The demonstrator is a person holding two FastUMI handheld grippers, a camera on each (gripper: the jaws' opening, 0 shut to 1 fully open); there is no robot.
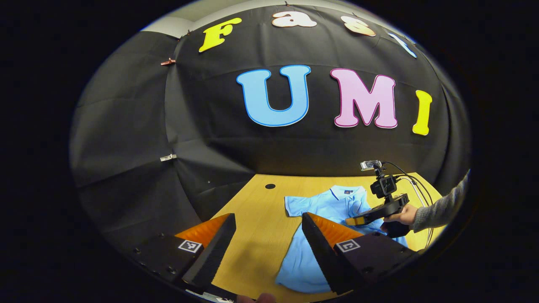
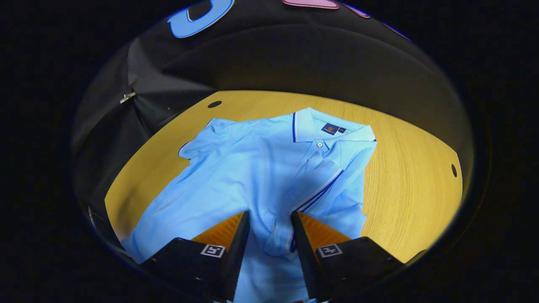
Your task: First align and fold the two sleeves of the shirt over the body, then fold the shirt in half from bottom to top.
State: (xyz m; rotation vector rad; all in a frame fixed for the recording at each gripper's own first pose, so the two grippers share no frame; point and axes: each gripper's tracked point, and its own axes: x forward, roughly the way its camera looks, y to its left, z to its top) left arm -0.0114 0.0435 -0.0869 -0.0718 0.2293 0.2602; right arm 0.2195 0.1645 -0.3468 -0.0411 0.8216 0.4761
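Note:
A light blue polo shirt (image 2: 252,176) lies face up on the wooden table (image 2: 412,168), collar (image 2: 320,126) at the far end. One sleeve (image 2: 313,185), with dark trim, is folded across the chest; its cuff lies between the fingers of my right gripper (image 2: 269,216), which are apart, not pressing it. The other sleeve (image 2: 202,139) lies spread out to the side. In the left gripper view, my left gripper (image 1: 268,216) hangs open above bare table beside the shirt (image 1: 311,206). There a hand (image 1: 400,214) holds the right gripper (image 1: 353,220) low over the shirt.
Round cable holes (image 2: 214,104) (image 2: 454,170) sit near the table's far corners. Cables (image 1: 417,185) trail from the right gripper toward the table's far edge. A grey sleeve (image 1: 442,206) reaches in from the right. Black cloth walls the table at the back and left.

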